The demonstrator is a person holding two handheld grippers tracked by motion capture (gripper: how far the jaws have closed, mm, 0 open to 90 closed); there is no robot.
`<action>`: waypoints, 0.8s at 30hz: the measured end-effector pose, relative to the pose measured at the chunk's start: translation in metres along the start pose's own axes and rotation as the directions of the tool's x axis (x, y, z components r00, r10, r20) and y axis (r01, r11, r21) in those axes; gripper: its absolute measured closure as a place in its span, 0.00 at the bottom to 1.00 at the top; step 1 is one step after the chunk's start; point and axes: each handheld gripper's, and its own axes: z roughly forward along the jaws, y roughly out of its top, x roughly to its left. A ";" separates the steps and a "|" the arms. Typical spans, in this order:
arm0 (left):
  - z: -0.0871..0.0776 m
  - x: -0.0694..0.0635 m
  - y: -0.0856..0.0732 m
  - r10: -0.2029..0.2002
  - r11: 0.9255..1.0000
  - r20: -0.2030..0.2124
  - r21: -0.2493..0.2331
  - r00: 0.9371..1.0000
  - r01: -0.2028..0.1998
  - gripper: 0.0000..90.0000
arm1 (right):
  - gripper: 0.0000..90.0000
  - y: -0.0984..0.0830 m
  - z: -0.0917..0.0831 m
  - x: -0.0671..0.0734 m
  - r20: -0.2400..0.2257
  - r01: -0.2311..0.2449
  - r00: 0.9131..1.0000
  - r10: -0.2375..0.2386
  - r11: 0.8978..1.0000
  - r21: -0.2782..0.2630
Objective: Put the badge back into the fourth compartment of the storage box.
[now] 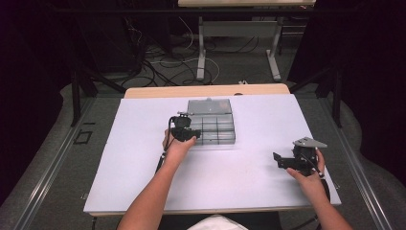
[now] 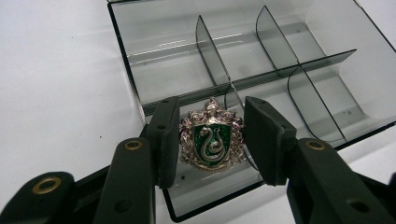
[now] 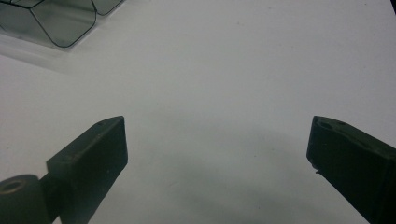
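Note:
A clear grey compartment box [image 1: 218, 125] lies open at the middle of the white table, its lid [image 1: 209, 106] flat behind it. My left gripper [image 1: 184, 132] is at the box's near left corner. In the left gripper view its jaws [image 2: 211, 122] are shut on a silver crest badge [image 2: 212, 141] with a green shield and a snake. The badge hangs upright over the near left compartment of the box [image 2: 163, 60]. My right gripper [image 1: 283, 161] rests at the right of the table, and its jaws [image 3: 217, 144] stand open with nothing between them.
The white table top [image 1: 143, 158] stretches bare to the left and front of the box. A corner of the box [image 3: 56, 23] lies far off in the right gripper view. Beyond the table's far edge are cables and another table's legs [image 1: 202, 57].

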 end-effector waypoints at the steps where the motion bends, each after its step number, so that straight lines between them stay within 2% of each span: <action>1: 0.000 0.000 0.000 -0.001 1.000 0.002 0.001 1.000 0.001 0.64 | 0.05 0.000 0.000 0.000 0.002 -0.001 1.000 0.001 1.000 -0.003; 24: -0.009 0.002 0.002 -0.017 0.998 0.010 -0.059 1.000 0.018 0.54 | 0.05 0.000 0.001 0.001 -0.001 -0.008 1.000 0.008 1.000 -0.003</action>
